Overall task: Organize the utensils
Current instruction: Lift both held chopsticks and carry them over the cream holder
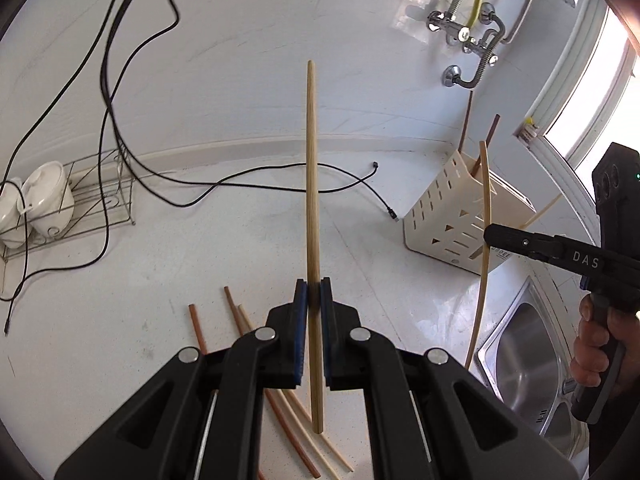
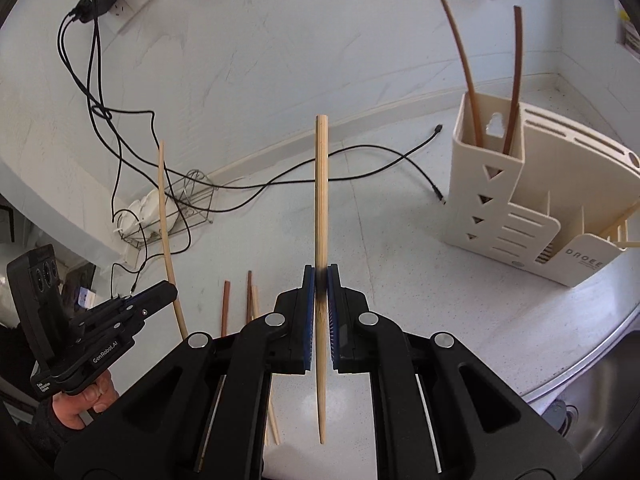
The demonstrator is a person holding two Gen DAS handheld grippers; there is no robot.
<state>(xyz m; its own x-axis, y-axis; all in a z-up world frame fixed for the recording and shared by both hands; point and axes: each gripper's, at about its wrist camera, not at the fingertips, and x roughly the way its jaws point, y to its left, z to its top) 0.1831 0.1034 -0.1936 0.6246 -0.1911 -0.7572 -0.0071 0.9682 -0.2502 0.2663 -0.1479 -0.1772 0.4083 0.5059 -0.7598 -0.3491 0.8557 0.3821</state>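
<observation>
1. Our left gripper (image 1: 314,294) is clenched on a pale chopstick (image 1: 311,184), its blue pads (image 1: 301,320) pressing both sides; the stick runs up past the fingertips and its lower end hangs clear above the desk (image 1: 200,240).
2. Our right gripper (image 2: 321,280) is likewise clamped on a second pale stick (image 2: 321,184), thick end up, pointed end below the pads.
3. In the left view we see the right gripper from the side, near the holder (image 1: 452,216), with its stick crossing in front of the holder's wall – a hand (image 1: 596,344) grips the handle.
4. In the right view the left gripper shows at lower left with its stick rising from the fingers; a hand (image 2: 80,400) in a dark sleeve holds it.
5. The cream holder stands upright on the desk near the sink (image 1: 520,364). Its tall slotted compartment holds two brown sticks (image 2: 464,60), leaning apart at their tops. Pale sticks also show in the low section at its right end.
6. Loose sticks (image 1: 236,316) – brown and pale – lie on the desk below our grippers, partly hidden by the fingers.
7. A black cable (image 1: 256,184) trails across the desk behind the held sticks, one plug end lying near the holder.
8. A wire rack (image 1: 100,196) with white cups (image 1: 48,196) sits at the far left by the wall.
9. Taps and hoses (image 1: 468,36) are fixed to the wall above the holder.
</observation>
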